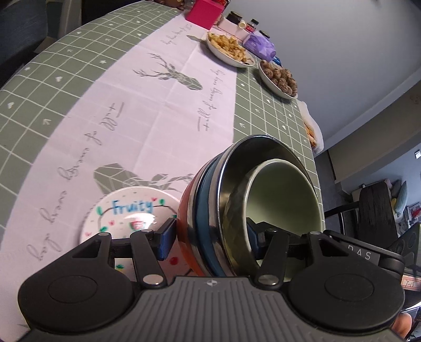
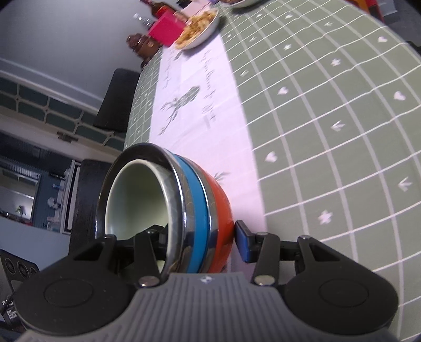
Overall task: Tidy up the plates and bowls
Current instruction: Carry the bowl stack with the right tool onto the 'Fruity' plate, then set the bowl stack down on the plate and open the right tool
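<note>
A nested stack of bowls (image 1: 210, 210) is held between both grippers: an orange bowl outermost, a blue bowl (image 1: 204, 200), a steel bowl, and a pale green bowl (image 1: 284, 192) inside. My left gripper (image 1: 210, 236) is shut on the stack's rim, one finger outside the orange wall, one inside the green bowl. My right gripper (image 2: 200, 239) is shut on the same stack (image 2: 200, 207) from the other side. A white "Fruity" plate (image 1: 131, 210) lies on the tablecloth beside the stack, in the left wrist view.
A green checked tablecloth (image 2: 329, 131) with a white runner (image 1: 158, 105) covers the table. At the far end stand two plates of food (image 1: 229, 47), a pink box (image 1: 204, 11), jars and a purple packet (image 1: 260, 46). A dark chair (image 1: 379, 210) stands past the table edge.
</note>
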Tool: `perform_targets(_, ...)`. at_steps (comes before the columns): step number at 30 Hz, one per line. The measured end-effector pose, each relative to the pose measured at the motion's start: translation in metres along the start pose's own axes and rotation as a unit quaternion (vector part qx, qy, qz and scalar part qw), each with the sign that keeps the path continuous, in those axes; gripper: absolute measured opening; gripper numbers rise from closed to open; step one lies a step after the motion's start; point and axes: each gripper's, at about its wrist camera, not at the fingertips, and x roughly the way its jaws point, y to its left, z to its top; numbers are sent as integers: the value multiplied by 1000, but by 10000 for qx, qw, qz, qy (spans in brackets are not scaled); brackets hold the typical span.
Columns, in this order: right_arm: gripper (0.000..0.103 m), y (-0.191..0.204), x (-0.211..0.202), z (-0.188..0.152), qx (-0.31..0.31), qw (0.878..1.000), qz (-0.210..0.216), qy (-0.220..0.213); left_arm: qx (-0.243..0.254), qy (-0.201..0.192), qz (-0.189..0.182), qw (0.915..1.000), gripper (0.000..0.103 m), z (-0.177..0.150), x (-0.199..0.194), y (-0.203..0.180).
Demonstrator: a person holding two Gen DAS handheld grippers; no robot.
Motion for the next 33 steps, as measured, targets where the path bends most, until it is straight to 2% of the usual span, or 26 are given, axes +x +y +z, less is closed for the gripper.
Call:
perform_targets(9,45,22,30,-20,-190,9988,-93,432,-272,188,115,9994,62,-4,-7,42)
perform_targets(16,45,30,50,-29,-305,9975,-211,607,-549,173,-11,9983,62,-8,-5,70)
perform_targets(25,45,28,59,-32,-281,9966,-273,724,-639,204,3,9977,62,-13,-1,78)
perform_targets(33,45,29,59,-34,-457,9966,-274,623,-563,143,-35,9983,62,-17,2,79)
